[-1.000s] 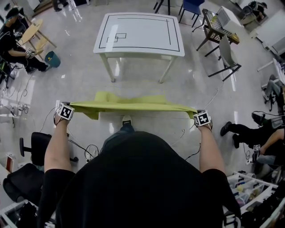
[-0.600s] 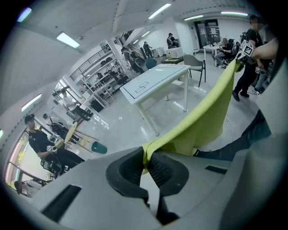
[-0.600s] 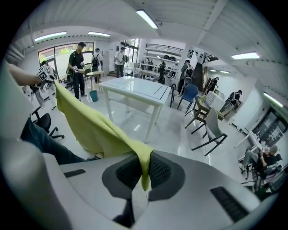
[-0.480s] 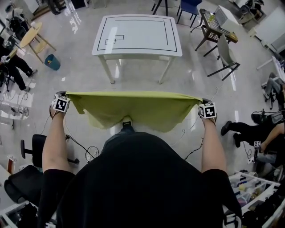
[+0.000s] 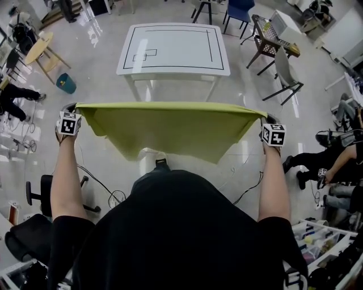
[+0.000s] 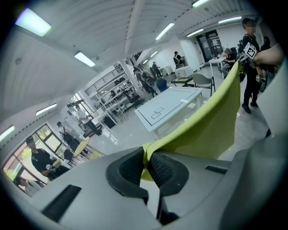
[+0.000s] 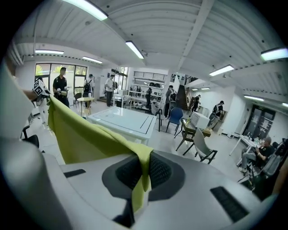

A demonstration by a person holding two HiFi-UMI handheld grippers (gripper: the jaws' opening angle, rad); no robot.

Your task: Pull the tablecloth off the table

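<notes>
The left claw (image 6: 147, 158) is pressed together on one corner of the yellow-green fabric tablecloth (image 5: 170, 127), the cloth bunched between its ribbed black pads (image 6: 164, 170); the right claw (image 7: 143, 168) pinches the opposite corner the same way, with a tail of cloth hanging down past its pads; between the two claws the tablecloth's upper edge runs taut and nearly level, and the rest hangs beneath it in a loose, uneven sag, held in the air and off the table; behind each claw a bare forearm (image 5: 62, 175) reaches back to the person's dark-clad body; ahead of both claws, well apart from the cloth, stands the white rectangular table (image 5: 173, 48), thin black outlines drawn on its top; it rests on a glossy pale floor (image 5: 102, 85); beyond the right claw, beside the table, stands a grey chair (image 5: 286, 71), and farther off a blue chair (image 5: 238, 8).
</notes>
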